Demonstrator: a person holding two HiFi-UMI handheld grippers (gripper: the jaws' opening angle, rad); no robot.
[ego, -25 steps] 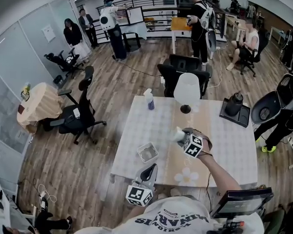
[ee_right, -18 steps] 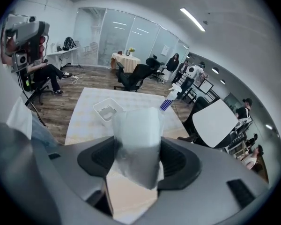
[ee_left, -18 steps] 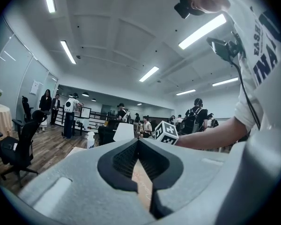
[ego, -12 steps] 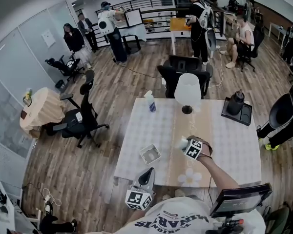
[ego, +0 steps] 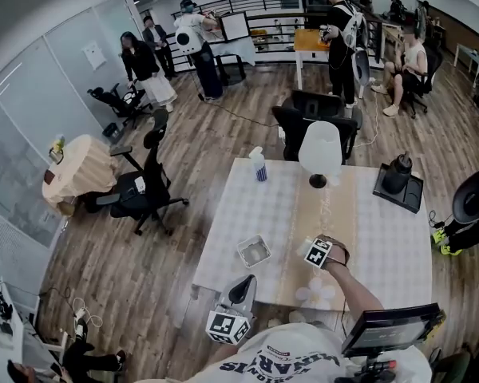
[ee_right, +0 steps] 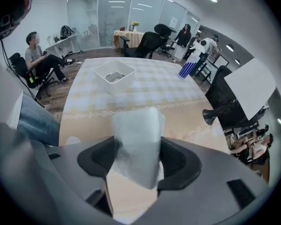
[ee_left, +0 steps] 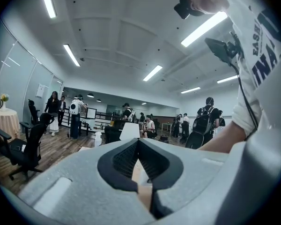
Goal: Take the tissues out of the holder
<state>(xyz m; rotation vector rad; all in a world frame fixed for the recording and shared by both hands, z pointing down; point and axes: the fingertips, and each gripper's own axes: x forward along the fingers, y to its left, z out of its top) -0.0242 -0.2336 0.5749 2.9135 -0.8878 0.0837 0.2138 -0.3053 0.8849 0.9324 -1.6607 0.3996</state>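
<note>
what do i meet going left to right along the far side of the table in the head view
spray bottle → white lamp → black tray with a dark jug on it

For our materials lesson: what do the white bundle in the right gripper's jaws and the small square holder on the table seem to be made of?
The bundle looks like soft tissue, possibly in a frosted film wrap: it is hazy white with limp, uneven edges. The holder is probably rigid white plastic with a matt finish: its walls are thin and straight.
</note>
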